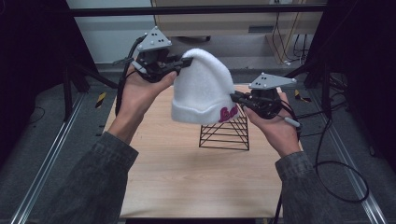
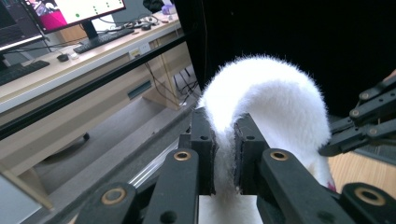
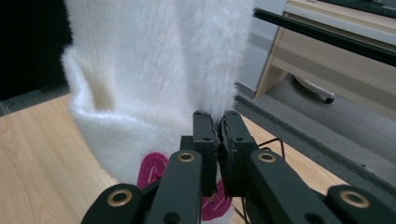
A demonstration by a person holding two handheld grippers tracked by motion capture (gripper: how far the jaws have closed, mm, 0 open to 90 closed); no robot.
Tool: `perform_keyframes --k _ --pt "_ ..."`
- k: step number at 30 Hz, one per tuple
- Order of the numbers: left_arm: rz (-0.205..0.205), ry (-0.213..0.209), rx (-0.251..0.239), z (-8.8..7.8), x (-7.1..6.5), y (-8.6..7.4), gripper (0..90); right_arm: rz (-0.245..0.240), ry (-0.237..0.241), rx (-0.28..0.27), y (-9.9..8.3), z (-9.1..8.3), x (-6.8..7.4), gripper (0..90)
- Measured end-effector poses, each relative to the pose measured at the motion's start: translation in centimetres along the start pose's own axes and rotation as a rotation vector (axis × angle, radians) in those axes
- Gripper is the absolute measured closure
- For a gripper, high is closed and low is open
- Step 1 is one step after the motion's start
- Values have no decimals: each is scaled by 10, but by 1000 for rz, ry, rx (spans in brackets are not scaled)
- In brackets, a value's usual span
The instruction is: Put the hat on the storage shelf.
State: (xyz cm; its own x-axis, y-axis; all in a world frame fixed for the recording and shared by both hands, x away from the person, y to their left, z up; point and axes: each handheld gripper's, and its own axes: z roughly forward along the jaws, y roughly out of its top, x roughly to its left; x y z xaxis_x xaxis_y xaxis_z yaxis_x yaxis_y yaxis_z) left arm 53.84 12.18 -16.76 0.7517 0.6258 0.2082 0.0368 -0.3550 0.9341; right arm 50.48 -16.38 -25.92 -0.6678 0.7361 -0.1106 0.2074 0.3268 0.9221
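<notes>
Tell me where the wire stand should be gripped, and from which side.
Grip the wire stand by a thin upper rod near its peak, coming from above on the near side. The white fuzzy hat hangs over its far part, and the open frame offers only slim bars.

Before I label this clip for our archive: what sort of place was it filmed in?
Most likely a lab or office workroom set up for recording. A small wooden table stands inside a metal frame, cables trail over the floor, and a desk with a monitor and keyboard stands nearby.

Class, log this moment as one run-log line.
left gripper: shut on hat top | right gripper: shut on hat side | hat: above rack
</notes>
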Motion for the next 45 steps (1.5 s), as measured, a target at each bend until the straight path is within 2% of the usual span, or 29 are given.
perform_keyframes --k 4,16,21,31,38,45 --pt "13 9 -6 11 -2 3 808 9 -20 3 -2 2 -6 861" --pt "17 -3 -27 34 -12 9 805 28 -93 -6 -10 2 -22 861" --pt "36 -9 -15 51 -14 6 805 27 -128 19 -18 5 -30 860" --pt "21 -15 -9 76 -8 0 804 54 -155 27 -29 10 -41 860" --pt "30 -7 12 85 -5 -5 804 63 -146 33 -40 19 -38 860" --pt "50 -5 18 89 -11 -8 805 56 -141 51 -46 22 -34 859"
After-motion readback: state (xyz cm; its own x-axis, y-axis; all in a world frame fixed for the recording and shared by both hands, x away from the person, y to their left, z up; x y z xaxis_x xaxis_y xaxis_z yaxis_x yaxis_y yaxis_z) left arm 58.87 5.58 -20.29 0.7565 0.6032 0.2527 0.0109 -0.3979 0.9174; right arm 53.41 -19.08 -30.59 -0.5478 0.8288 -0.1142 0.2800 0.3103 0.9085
